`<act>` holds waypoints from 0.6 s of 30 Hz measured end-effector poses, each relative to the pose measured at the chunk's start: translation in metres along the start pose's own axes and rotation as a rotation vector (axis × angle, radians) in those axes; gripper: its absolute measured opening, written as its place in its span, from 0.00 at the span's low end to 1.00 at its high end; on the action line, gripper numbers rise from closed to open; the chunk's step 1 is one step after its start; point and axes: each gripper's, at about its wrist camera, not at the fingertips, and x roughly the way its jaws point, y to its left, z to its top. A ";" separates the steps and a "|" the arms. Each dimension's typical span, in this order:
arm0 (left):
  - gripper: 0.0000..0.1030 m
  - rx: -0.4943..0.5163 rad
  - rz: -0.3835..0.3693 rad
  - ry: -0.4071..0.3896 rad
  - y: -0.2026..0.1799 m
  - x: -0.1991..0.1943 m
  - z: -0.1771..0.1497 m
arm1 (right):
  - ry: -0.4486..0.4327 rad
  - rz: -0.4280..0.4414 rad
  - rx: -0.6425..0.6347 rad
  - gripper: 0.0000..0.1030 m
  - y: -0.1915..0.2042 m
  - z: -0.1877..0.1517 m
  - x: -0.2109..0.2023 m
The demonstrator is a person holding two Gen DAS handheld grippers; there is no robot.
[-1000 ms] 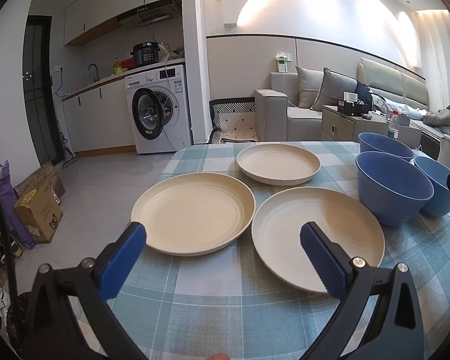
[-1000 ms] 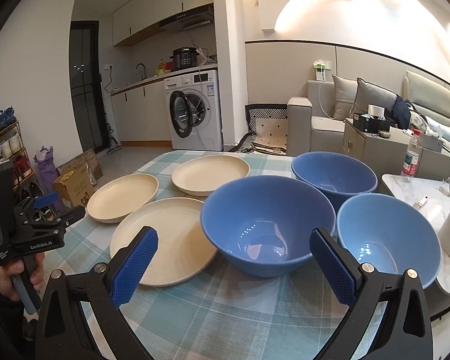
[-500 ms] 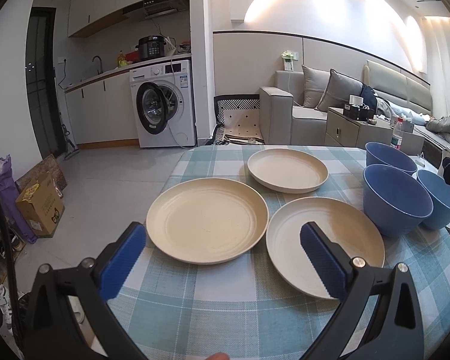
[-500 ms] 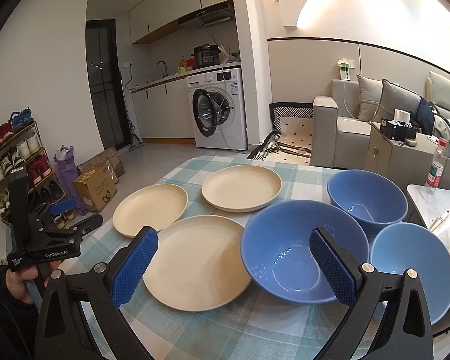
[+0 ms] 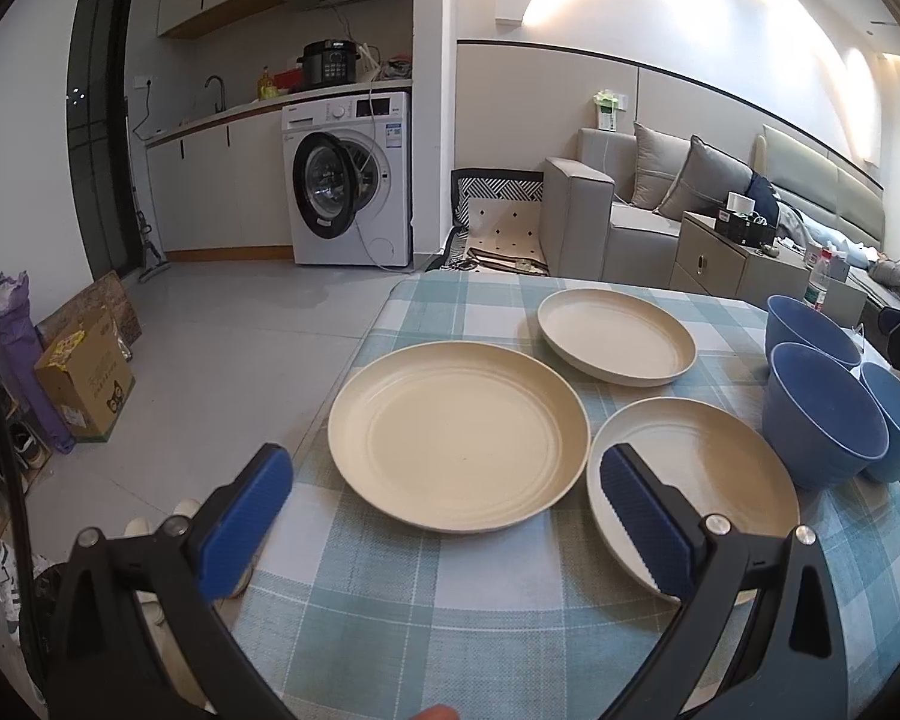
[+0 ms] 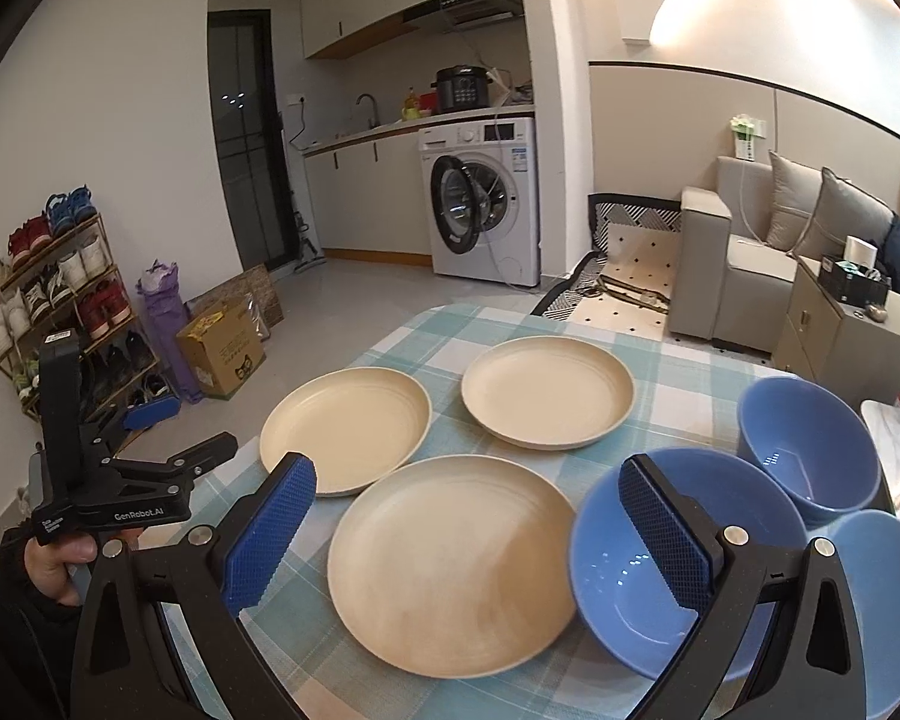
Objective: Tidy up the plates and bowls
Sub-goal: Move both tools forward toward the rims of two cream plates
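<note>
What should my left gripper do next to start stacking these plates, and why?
Probably ease the left gripper forward and down to the near rim of the left plate. Both grippers are open and empty, all three cream plates lie separately on the checked cloth, and that plate sits straight ahead between its fingers.

The right gripper's (image 6: 465, 534) blue pad (image 6: 666, 534) covers part of the big blue bowl (image 6: 624, 576). The bowl right of it (image 6: 882, 588) is cut off by the edge of the picture. In the left view, the left gripper's (image 5: 444, 519) pad (image 5: 645, 525) hides part of the plate (image 5: 708, 462) next to the big bowl. The hand (image 6: 60, 558) left of the plates shows only some fingers; the rest is dark. The words on the box (image 6: 219, 348) on the floor are too small to read.
</note>
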 end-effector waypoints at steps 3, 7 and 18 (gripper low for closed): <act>1.00 -0.015 0.003 0.017 0.008 0.008 0.000 | 0.022 0.010 -0.010 1.00 0.006 0.007 0.014; 1.00 -0.033 0.010 0.037 0.020 0.019 0.001 | 0.044 0.030 -0.001 1.00 0.014 0.016 0.031; 1.00 -0.068 0.019 0.085 0.046 0.054 0.006 | 0.102 0.052 0.008 1.00 0.026 0.035 0.082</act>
